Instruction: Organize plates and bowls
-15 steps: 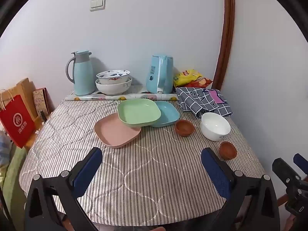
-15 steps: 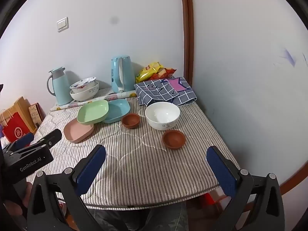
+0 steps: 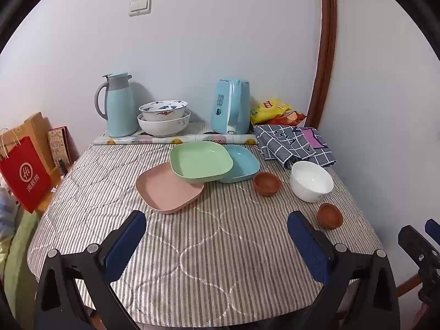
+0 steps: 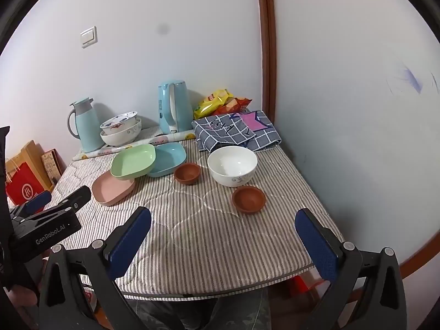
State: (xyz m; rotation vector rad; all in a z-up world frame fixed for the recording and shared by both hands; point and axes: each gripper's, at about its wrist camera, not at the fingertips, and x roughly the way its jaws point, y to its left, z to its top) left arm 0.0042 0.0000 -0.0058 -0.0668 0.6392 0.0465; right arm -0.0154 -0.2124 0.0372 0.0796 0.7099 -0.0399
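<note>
Three square plates overlap mid-table: a green plate (image 3: 200, 162) rests on a pink plate (image 3: 167, 189) and a blue plate (image 3: 242, 163). A white bowl (image 3: 310, 180) stands to their right, with one small brown bowl (image 3: 266, 183) on its left and another brown bowl (image 3: 329, 216) nearer the front edge. Two patterned bowls (image 3: 163, 118) are stacked at the back. My left gripper (image 3: 217, 231) hangs open over the front of the table, empty. My right gripper (image 4: 224, 228) is open too, short of the near brown bowl (image 4: 249, 199) and the white bowl (image 4: 232, 169).
A thermos jug (image 3: 118, 104), a blue kettle (image 3: 231, 107), snack bags (image 3: 272, 111) and a checked cloth (image 3: 291, 145) line the back and right. The striped table (image 3: 206, 261) meets walls behind and to the right. A red bag (image 3: 24, 173) stands at the left.
</note>
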